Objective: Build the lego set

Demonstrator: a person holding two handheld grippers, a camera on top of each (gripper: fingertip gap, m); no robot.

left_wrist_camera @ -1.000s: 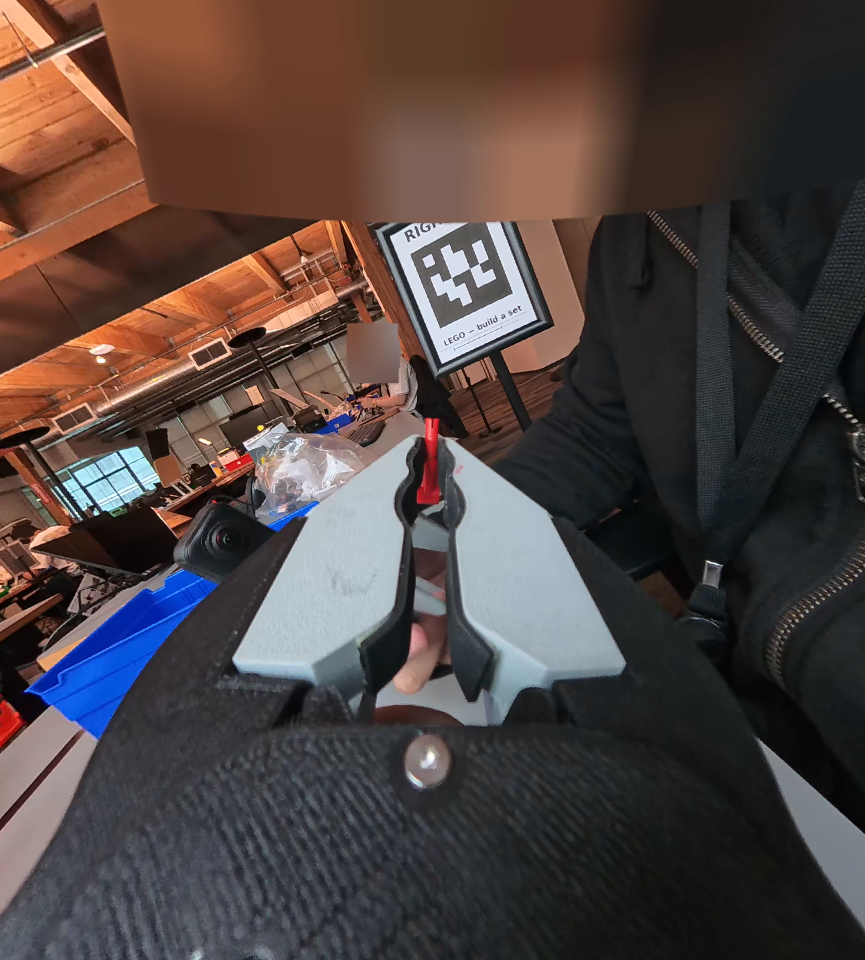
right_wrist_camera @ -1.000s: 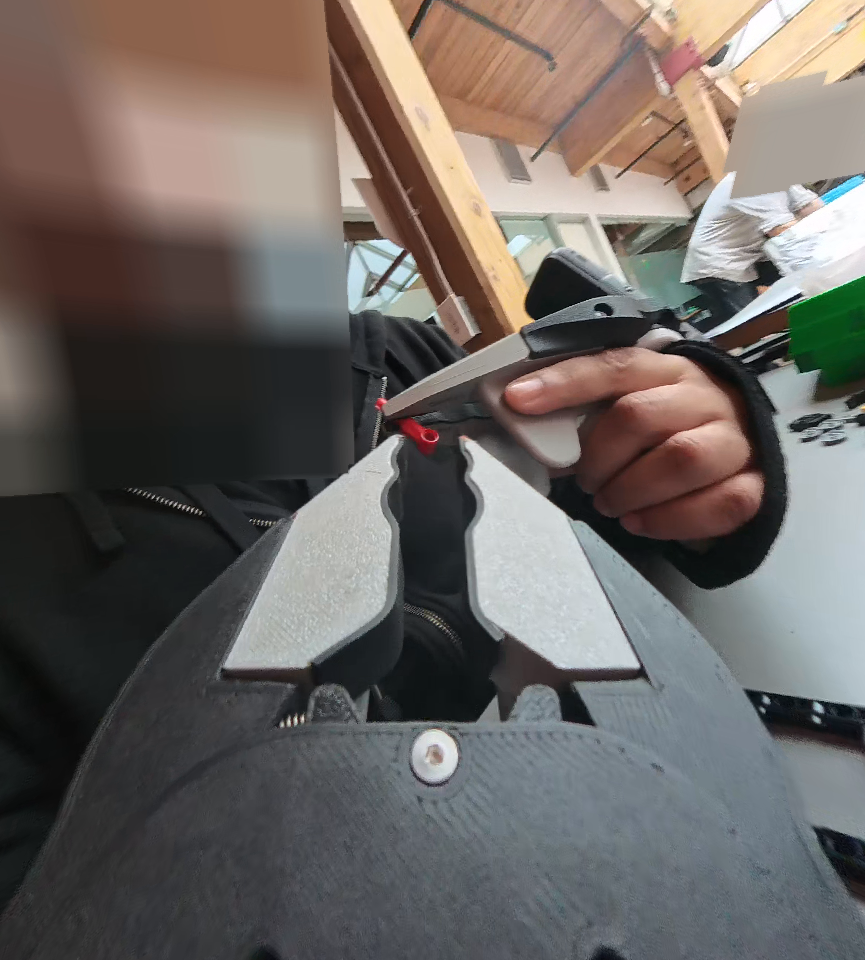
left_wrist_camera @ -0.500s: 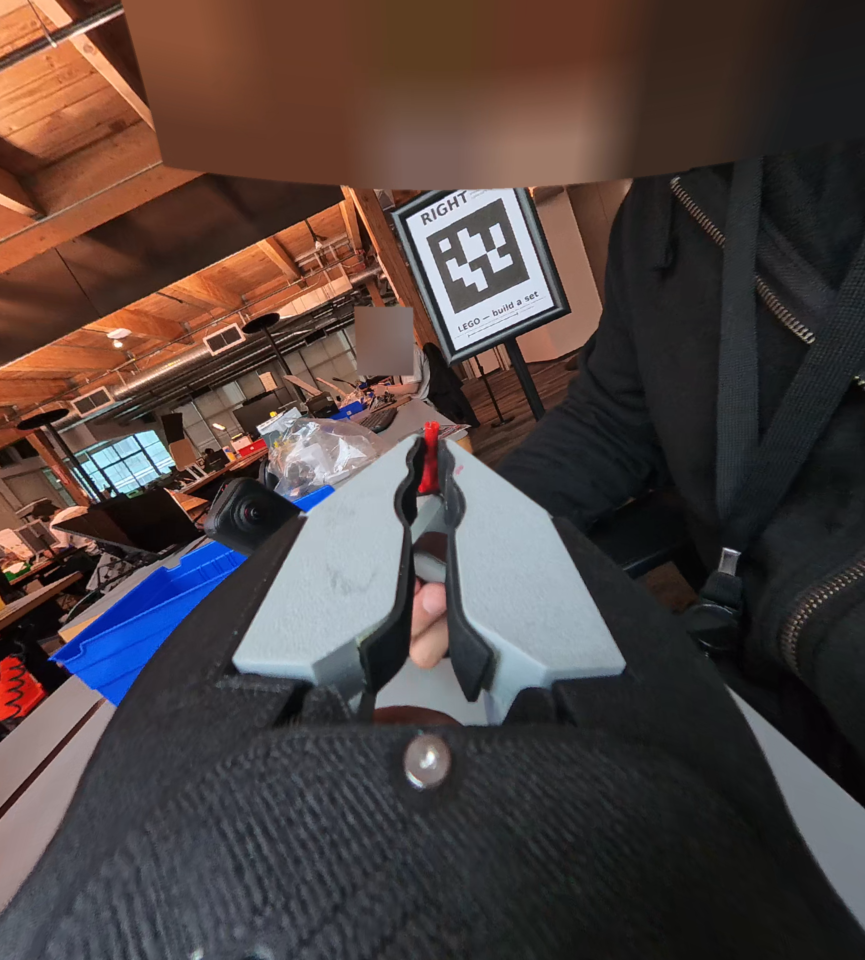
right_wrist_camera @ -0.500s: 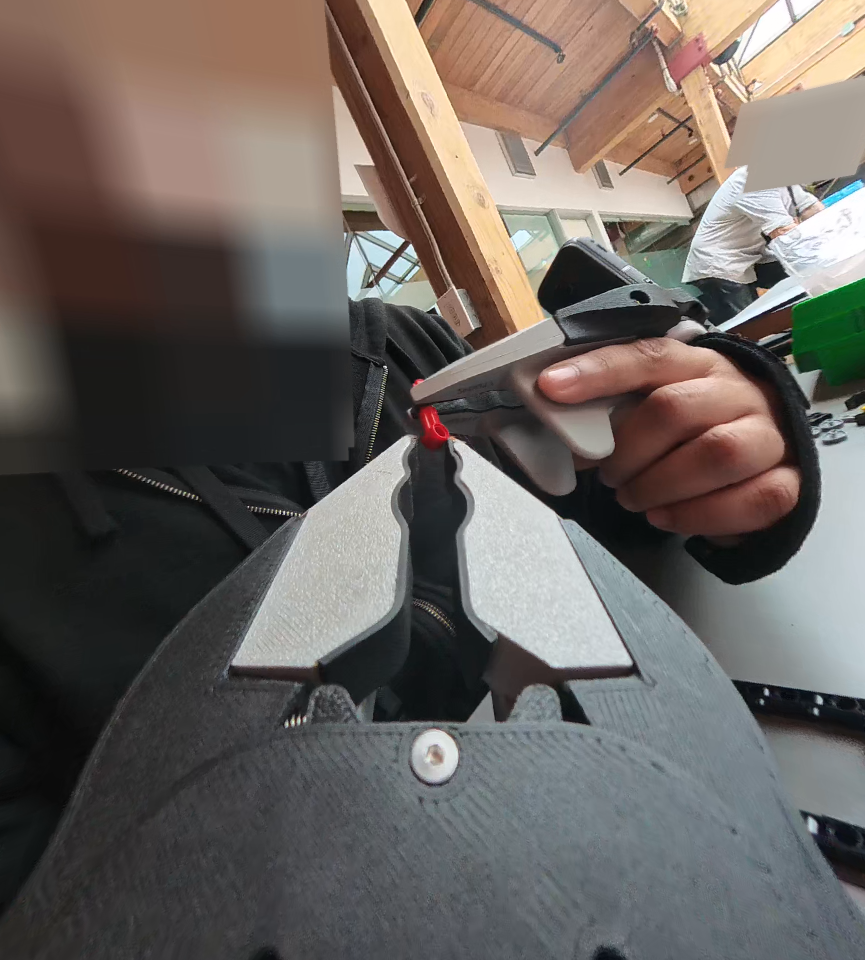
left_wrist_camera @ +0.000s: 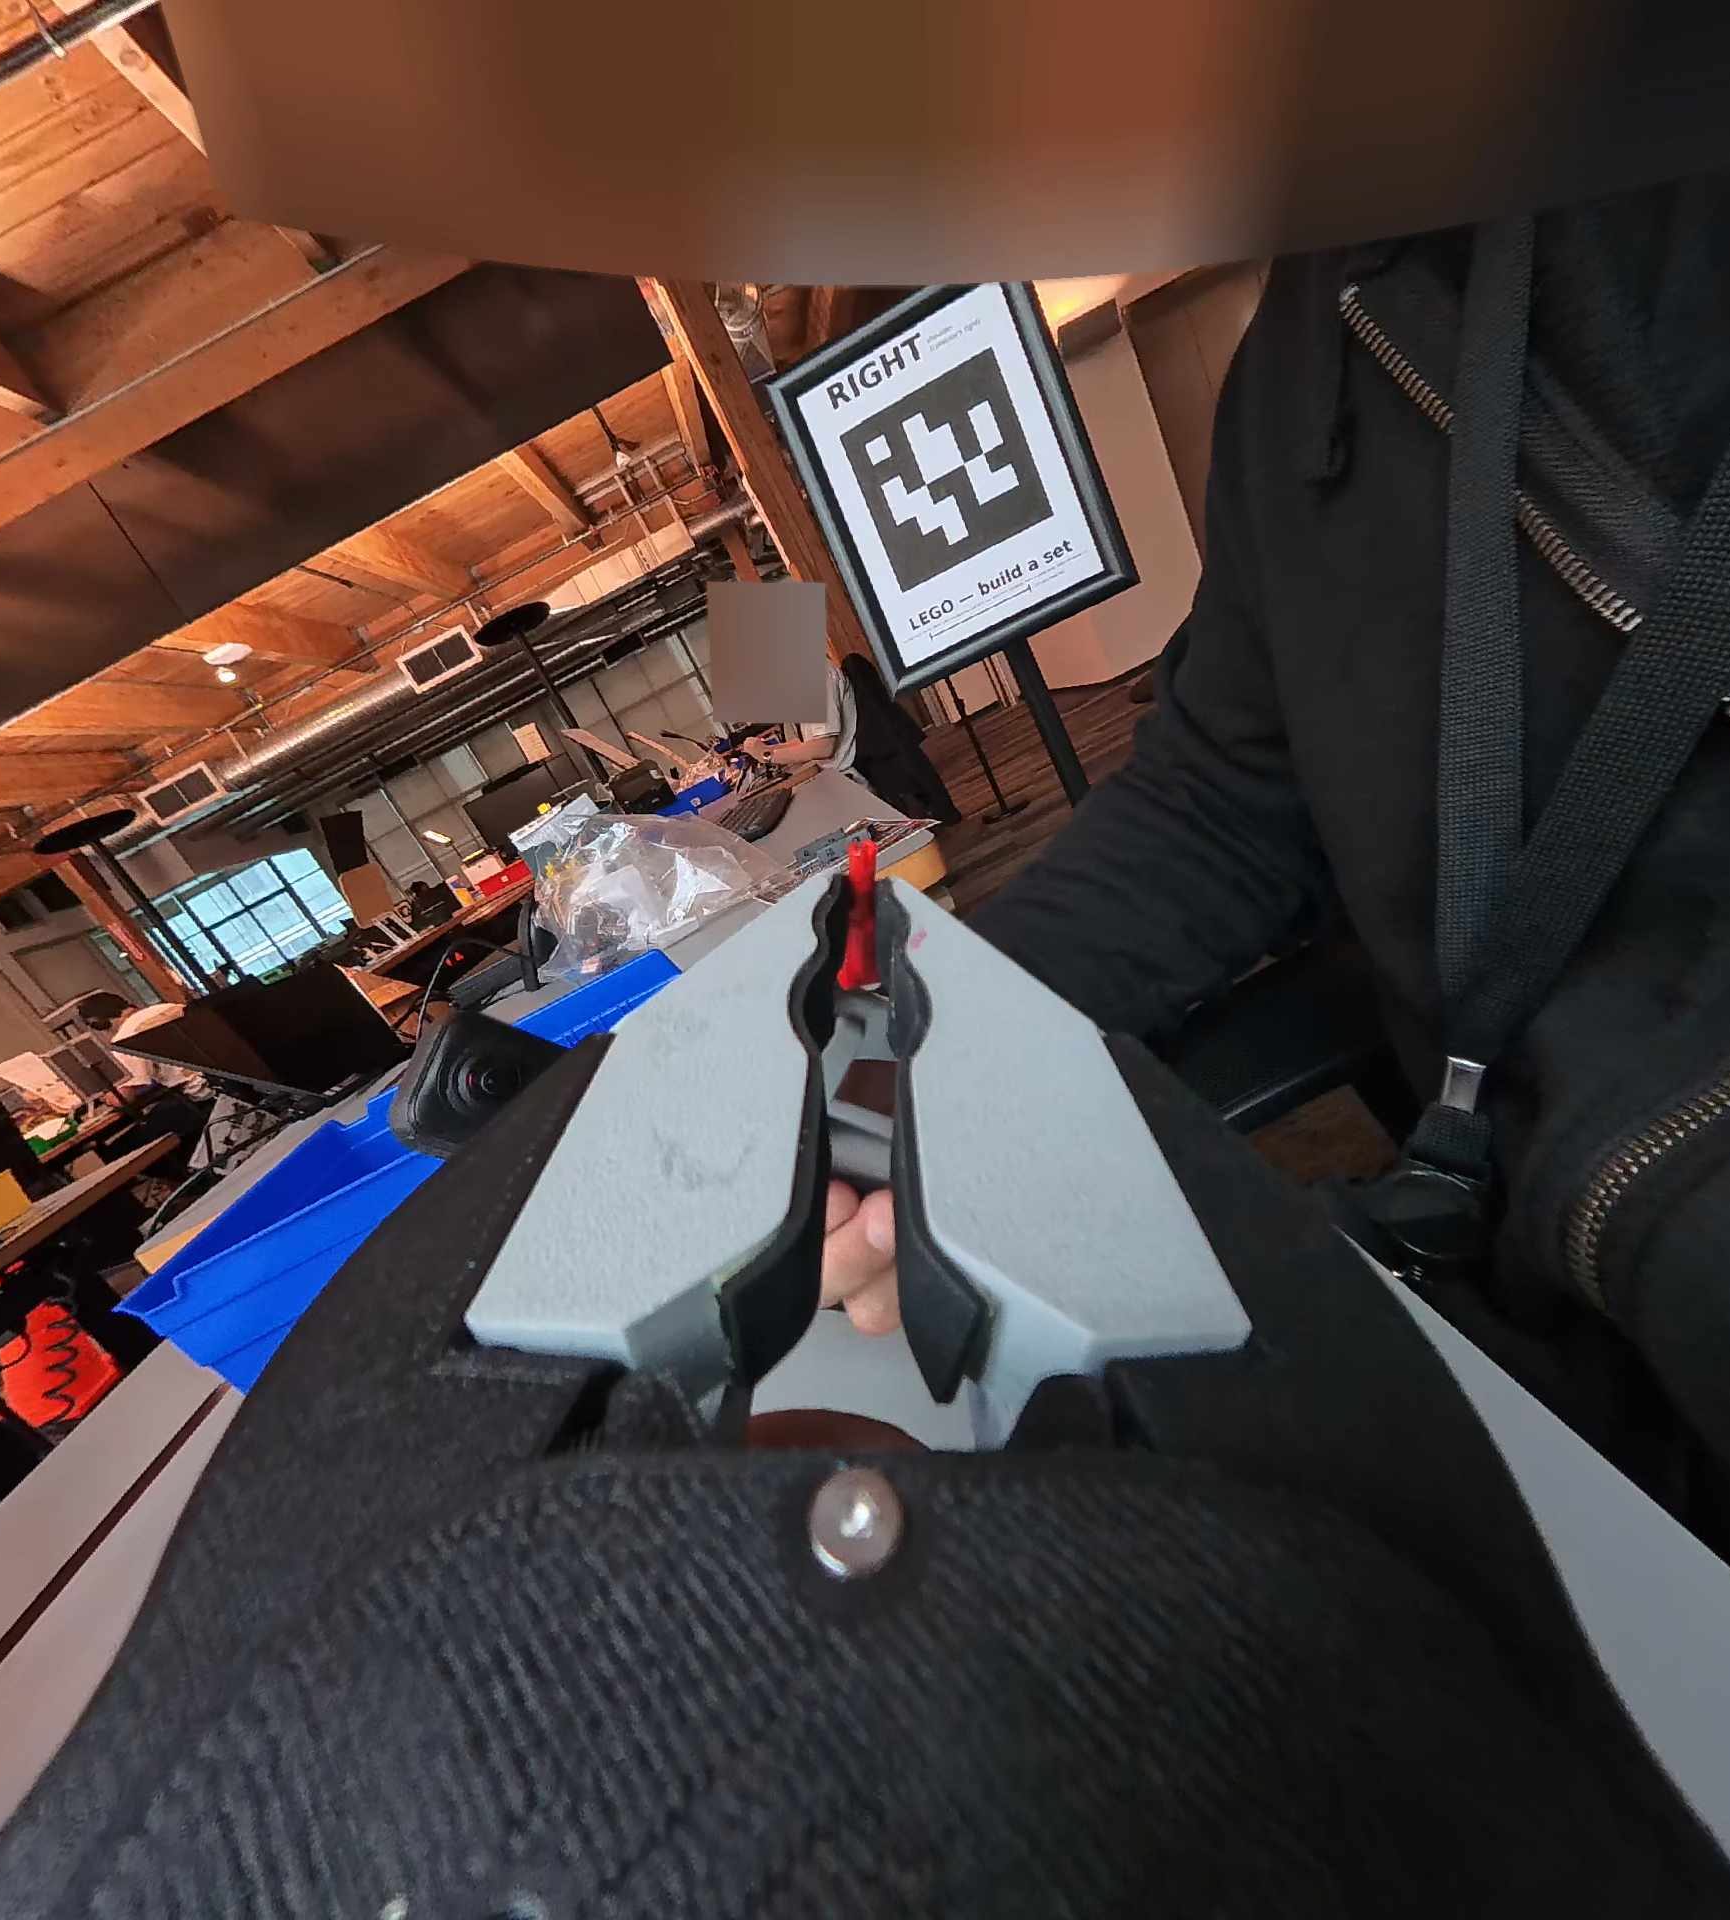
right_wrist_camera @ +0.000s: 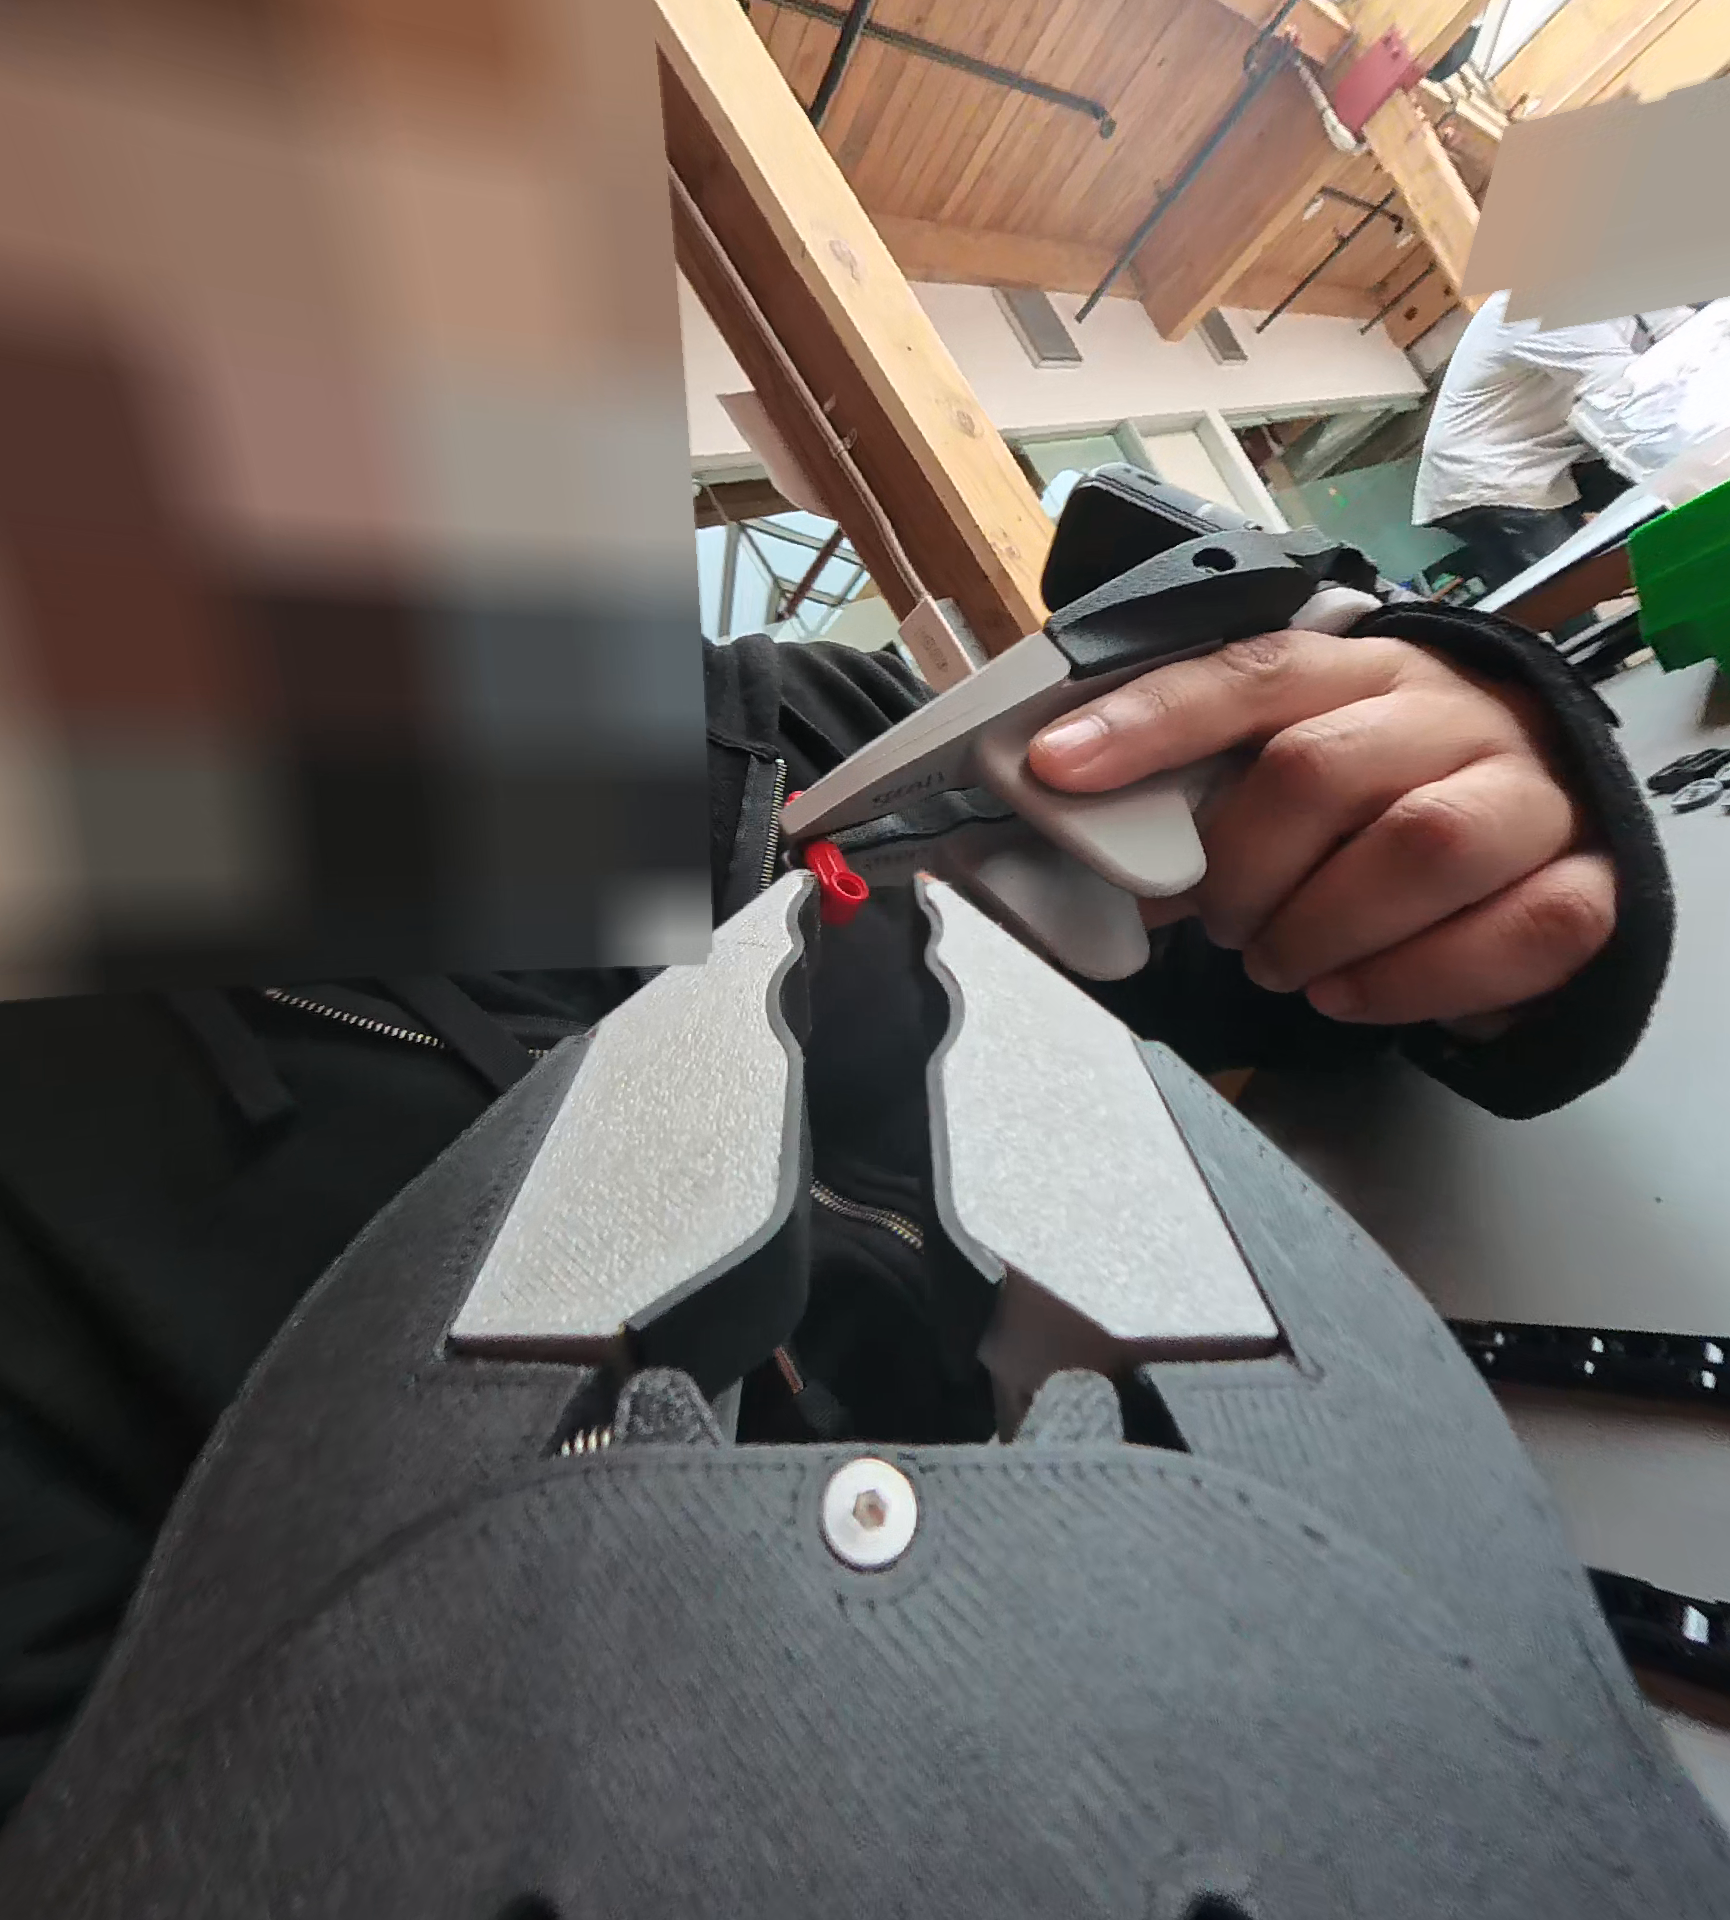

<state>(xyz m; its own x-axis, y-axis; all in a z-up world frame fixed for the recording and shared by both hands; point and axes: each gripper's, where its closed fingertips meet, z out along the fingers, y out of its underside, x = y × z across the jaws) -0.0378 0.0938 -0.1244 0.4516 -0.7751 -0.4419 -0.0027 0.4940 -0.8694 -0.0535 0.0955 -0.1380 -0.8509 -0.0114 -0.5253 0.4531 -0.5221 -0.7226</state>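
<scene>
The left gripper [left_wrist_camera: 857, 940] pinches a small red lego pin [left_wrist_camera: 857, 914] upright at its fingertips, while the right gripper [right_wrist_camera: 861, 894], spread apart, holds nothing beside that pin [right_wrist_camera: 837, 896], black lego beams [right_wrist_camera: 1650, 1366] lying on the grey table [right_wrist_camera: 1463, 1195] nearby.

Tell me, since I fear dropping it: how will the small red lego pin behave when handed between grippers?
The red pin looks like hard plastic, so probably stiff and light. It is thin and rounded, pinched only at the left gripper tips, so it may twist or slip. The right gripper is open beside it.
</scene>
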